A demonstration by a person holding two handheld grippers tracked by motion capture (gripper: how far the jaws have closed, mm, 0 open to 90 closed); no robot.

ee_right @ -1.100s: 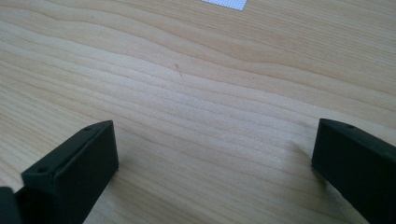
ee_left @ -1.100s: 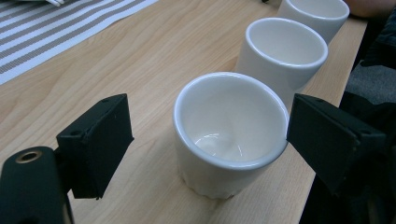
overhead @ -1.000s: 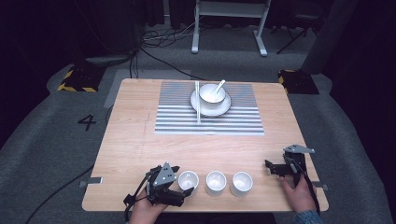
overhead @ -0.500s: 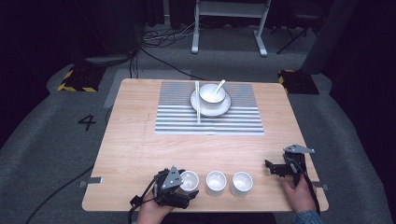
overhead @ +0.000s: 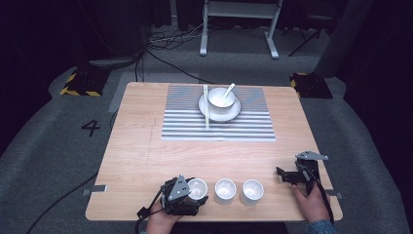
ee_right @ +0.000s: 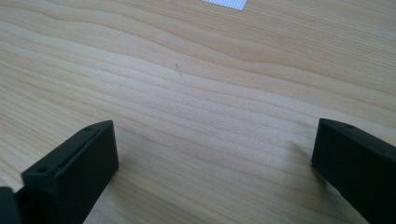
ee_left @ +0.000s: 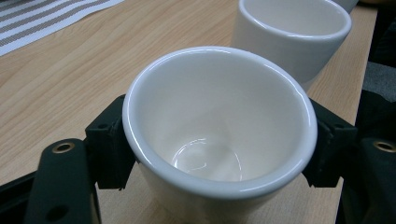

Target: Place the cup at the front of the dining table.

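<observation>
From the high view, a person seated at the near edge of a wooden desk (overhead: 146,161) works the left gripper (overhead: 187,192) around the leftmost white cup (overhead: 197,187) in a row of three along that edge, the middle cup (overhead: 225,190) and the right cup (overhead: 253,191) standing just beside it; the right gripper (overhead: 287,174) rests near the desk's near right corner, well apart from the cups, while a bowl with a spoon (overhead: 221,97) sits on a striped mat (overhead: 185,124) toward the far edge. In the left gripper view, the jaws stand against opposite sides of the cup (ee_left: 219,126) just below its rim, gripping it, with the cup upright on the wood and its neighbour (ee_left: 292,32) close behind. In the right gripper view, the jaws are spread wide over bare desk (ee_right: 196,93), holding nothing. To do this well, the hold should stay level and firm on the smooth, tapering wall, and any lift should go straight up so the cup neither slips nor knocks the one beside it.
</observation>
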